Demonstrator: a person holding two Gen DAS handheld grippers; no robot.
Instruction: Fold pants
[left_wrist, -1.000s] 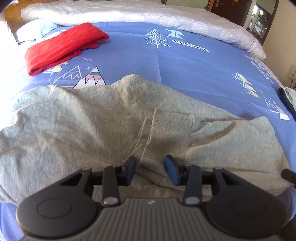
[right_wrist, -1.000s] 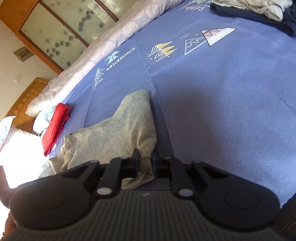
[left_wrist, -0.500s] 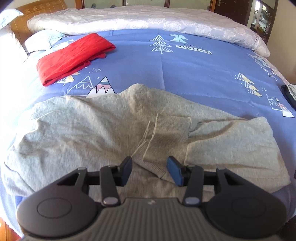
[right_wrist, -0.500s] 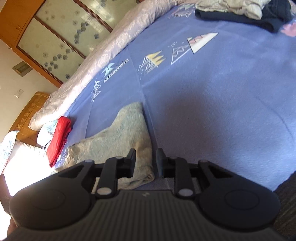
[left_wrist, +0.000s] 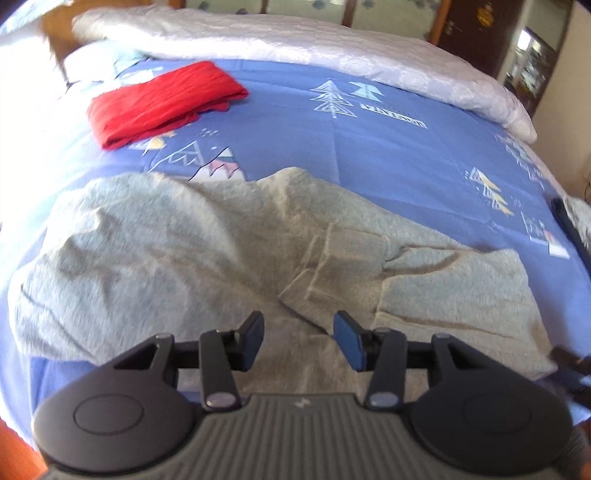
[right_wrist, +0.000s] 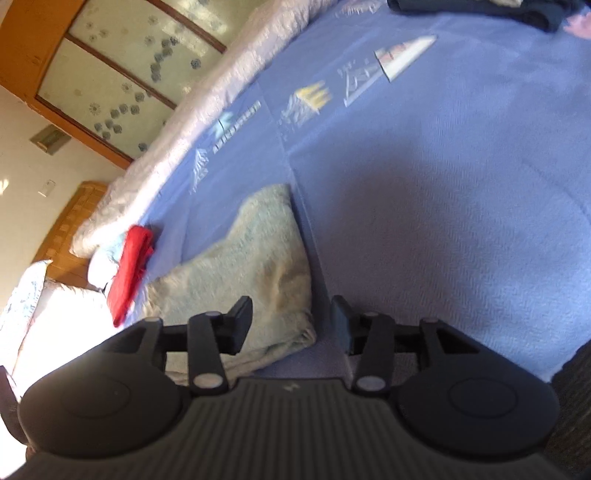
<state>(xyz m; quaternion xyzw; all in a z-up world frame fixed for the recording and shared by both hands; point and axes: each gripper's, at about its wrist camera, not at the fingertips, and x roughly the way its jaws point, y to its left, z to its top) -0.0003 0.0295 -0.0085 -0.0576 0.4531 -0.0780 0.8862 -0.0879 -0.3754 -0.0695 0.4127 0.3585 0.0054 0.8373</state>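
Both grippers, left (left_wrist: 298, 339) and right (right_wrist: 291, 325), hover with fingers spread and empty over the grey pants (left_wrist: 207, 254) on the bed (left_wrist: 388, 155) (cuffs doubled inward), so smooth before creasing again.

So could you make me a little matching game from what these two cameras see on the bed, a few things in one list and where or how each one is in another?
Things:
1. grey pants
2. red garment
3. white quilt
4. left gripper

Places or states:
a. bunched along the far edge of the bed
b. open, holding nothing
c. folded, near the pillows
d. spread across the blue sheet, nearest the camera

Pairs: 1-d, 2-c, 3-a, 4-b
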